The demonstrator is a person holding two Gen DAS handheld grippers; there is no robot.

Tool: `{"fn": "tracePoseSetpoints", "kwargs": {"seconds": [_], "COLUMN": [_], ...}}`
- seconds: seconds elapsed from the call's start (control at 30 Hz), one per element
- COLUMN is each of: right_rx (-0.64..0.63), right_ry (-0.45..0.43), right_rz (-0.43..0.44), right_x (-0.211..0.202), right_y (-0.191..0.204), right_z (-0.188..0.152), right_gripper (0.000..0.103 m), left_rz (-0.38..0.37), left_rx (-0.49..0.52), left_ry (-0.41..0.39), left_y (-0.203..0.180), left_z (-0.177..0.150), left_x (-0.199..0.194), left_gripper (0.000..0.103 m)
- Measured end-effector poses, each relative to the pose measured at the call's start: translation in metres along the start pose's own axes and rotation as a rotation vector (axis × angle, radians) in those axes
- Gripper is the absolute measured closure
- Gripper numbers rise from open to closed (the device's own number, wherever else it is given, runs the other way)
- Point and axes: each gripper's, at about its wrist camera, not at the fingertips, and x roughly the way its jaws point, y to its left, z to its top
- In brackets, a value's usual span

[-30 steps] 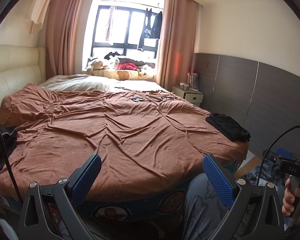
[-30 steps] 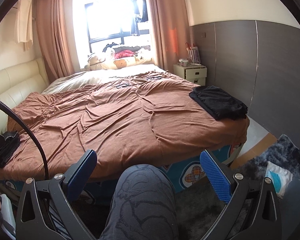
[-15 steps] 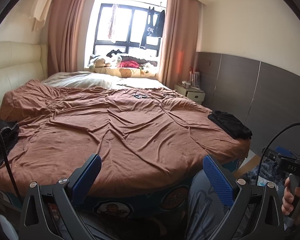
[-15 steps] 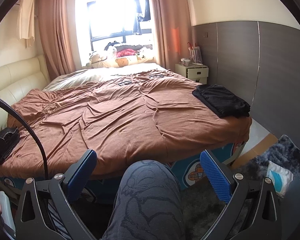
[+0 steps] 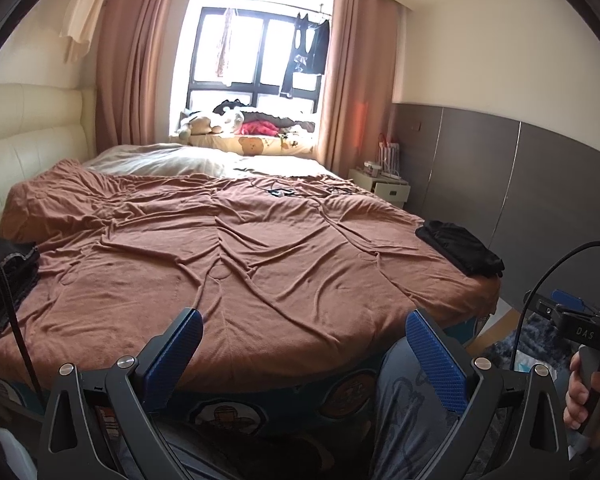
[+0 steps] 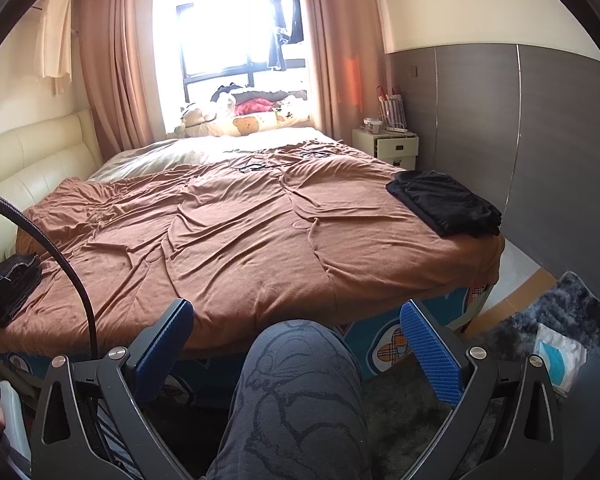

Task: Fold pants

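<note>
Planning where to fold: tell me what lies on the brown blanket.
On the brown blanket: folded black garment at the right corner, dark pile at the left edge, cables far back. Anything beneath stays hidden.

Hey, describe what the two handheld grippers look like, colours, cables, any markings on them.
Both the left gripper and right gripper have black angular frames with silver bolts and textured blue finger pads. A black braided cable arcs beside the right one. In the left view, the other handle reads "DAS", with a thin black cable attached.
</note>
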Motion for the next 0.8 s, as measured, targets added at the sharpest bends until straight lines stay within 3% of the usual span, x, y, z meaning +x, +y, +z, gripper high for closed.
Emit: {"fn": "tracePoseSetpoints", "kwargs": {"seconds": [0.8], "right_rx": [-0.011], "right_ry": [0.009], "right_rz": [-0.006], "right_x": [0.0037], "right_y": [-0.0038], "right_z": [0.0019], "right_gripper": [0.0], "left_rz": [0.02], "left_rx": [0.02], "left_ry": [0.008], "left_y": [-0.0079], "left_z": [-0.002], "left_x": [-0.0018], "left_gripper": [0.0]}}
